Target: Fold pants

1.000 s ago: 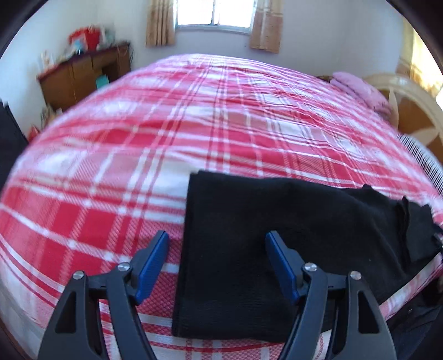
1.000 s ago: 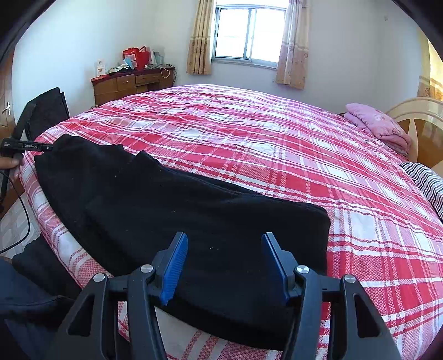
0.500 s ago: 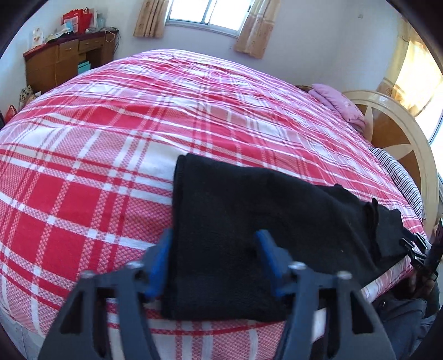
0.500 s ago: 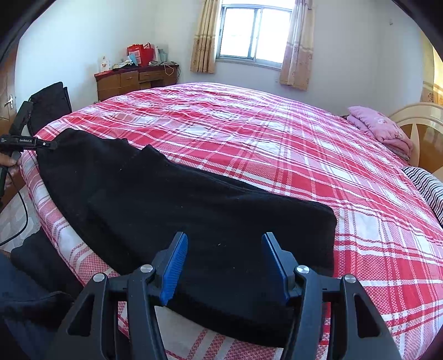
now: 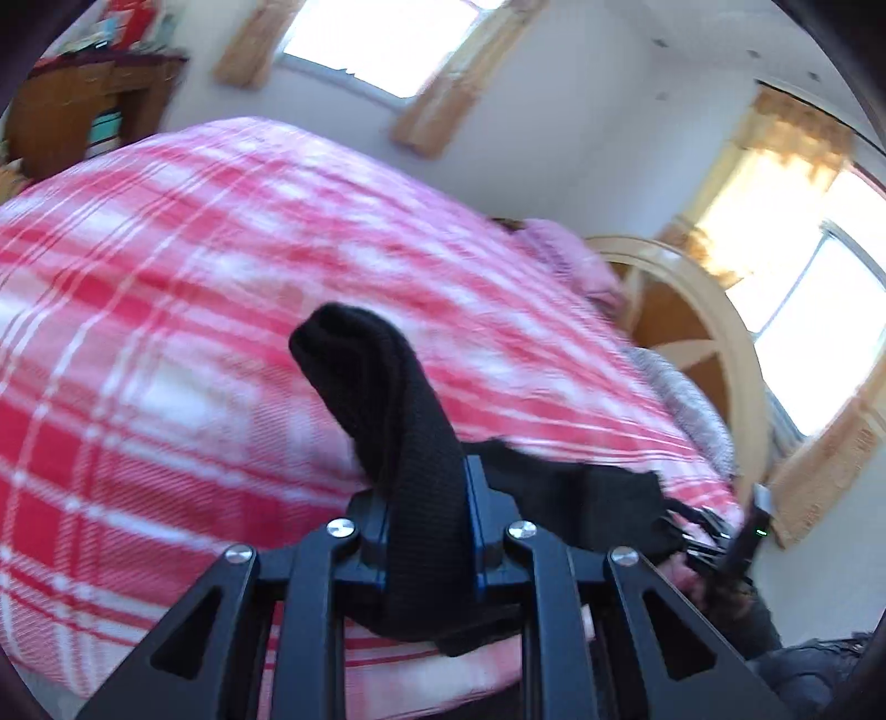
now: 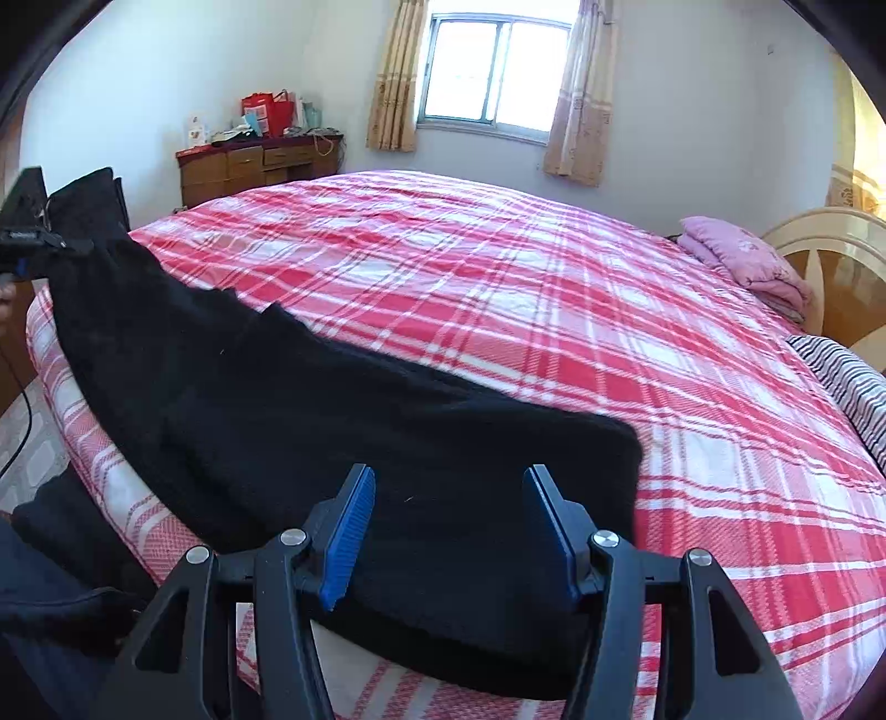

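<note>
Left tool (image 5: 426,531) closing on a bunched end of black pants (image 5: 398,432), cloth pinched between its blue pads and standing up in a hump, rest of the pants trailing right across a red plaid bed (image 5: 166,332), blurred window (image 5: 387,39) behind

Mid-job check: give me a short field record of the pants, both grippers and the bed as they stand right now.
pants: black pants, lying along the near edge of the bed, one end raised
left gripper: left gripper, fingers closing on a bunched end of the pants, fabric standing up between them
right gripper: right gripper, fingers apart, poised over the other end of the pants, not gripping
bed: red plaid cover
fold: not yet made
</note>
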Action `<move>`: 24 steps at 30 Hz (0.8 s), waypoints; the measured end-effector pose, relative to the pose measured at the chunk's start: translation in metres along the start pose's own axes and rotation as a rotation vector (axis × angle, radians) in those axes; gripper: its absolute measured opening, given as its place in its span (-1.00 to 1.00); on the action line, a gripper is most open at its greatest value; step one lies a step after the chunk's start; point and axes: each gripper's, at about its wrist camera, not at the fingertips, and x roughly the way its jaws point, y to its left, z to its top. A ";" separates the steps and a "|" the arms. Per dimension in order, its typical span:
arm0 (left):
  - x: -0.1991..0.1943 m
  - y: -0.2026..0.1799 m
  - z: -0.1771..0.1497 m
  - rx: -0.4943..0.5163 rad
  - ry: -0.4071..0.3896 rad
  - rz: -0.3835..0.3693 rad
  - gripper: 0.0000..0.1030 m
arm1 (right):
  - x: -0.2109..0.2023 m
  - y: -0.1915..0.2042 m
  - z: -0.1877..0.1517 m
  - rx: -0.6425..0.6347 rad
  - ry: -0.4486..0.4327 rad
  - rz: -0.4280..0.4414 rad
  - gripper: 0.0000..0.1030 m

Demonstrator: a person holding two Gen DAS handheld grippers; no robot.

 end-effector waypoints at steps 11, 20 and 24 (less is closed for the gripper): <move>0.063 -0.113 0.026 0.140 0.076 -0.224 -0.59 | -0.018 -0.048 0.008 0.154 -0.012 -0.038 0.12; 0.111 -0.203 0.025 0.294 0.196 -0.279 -0.59 | -0.020 -0.090 -0.015 0.277 0.023 -0.062 0.12; 0.125 -0.223 0.017 0.339 0.240 -0.257 -0.59 | -0.017 -0.106 -0.018 0.341 0.028 -0.065 0.12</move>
